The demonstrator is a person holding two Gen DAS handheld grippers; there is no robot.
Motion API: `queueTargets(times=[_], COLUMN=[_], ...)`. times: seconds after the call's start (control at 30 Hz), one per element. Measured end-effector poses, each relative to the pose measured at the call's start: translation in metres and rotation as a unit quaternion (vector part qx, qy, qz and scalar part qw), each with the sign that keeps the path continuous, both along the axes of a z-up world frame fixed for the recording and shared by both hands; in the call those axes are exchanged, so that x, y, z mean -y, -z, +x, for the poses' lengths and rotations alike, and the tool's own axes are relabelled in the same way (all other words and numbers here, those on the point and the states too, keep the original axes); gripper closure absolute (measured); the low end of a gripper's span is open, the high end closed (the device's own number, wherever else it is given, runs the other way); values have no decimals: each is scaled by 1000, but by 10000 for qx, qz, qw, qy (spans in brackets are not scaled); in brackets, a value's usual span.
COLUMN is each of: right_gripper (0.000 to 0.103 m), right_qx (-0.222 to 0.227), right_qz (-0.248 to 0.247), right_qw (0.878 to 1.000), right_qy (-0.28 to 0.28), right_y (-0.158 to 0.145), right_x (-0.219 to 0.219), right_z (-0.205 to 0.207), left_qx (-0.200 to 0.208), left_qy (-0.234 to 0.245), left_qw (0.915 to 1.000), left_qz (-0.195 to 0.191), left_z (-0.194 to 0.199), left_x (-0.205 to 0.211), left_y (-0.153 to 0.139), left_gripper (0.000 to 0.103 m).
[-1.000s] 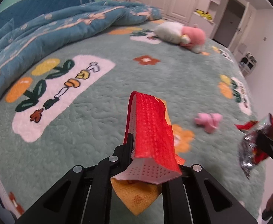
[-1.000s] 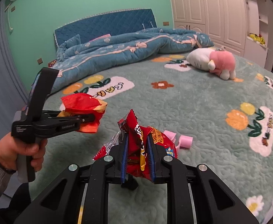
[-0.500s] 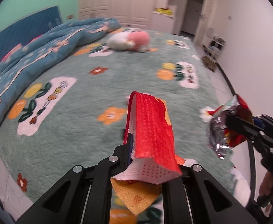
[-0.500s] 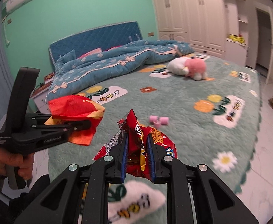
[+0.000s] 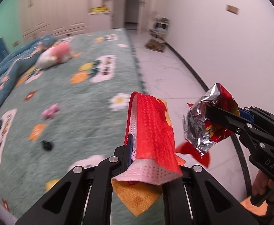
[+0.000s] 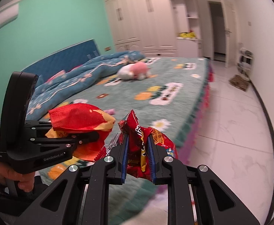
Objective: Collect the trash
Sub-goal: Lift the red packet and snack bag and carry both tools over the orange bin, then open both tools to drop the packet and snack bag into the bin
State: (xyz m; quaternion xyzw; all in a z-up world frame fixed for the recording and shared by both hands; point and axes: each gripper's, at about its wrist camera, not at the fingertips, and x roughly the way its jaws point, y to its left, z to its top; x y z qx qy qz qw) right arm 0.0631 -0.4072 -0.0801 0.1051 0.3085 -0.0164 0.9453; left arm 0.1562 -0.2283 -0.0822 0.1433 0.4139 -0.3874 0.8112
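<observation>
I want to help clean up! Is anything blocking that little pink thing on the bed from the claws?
Nothing lies around the pink thing on the bed, but both claws are full: the left claw holds a red mask, the right claw a snack bag.

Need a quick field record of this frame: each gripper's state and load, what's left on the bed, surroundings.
left gripper: shut on red and orange face mask
right gripper: shut on red snack wrapper, silver lining showing in the left wrist view
left on bed: small pink item; small black item; pink and white plush toy; blue quilt
bed cover: green, flower print
floor: white tile, right of the bed
trash bin: none in view
</observation>
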Motion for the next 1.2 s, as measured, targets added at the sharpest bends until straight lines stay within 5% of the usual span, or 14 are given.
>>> queueTargets(times=[0.5,0.93,1.2], right_gripper=[84,84,84], right_qx=[-349,-805,-1397], right_qz=[243,450,766], right_qw=[9866,9679,9529], right_qy=[1574,2336,2580], right_y=[40,93,167], right_x=[124,191,222], right_z=[-107,-159,-155], left_qx=[-206,-524,-1154], left_qy=[1643,2228,2206], left_qw=[9853,9698,9601], left_qz=[419,843,1271], left_z=[-69,-92,-85], left_x=[148,233,268], left_y=[40,95,159], left_gripper=[92,92,92])
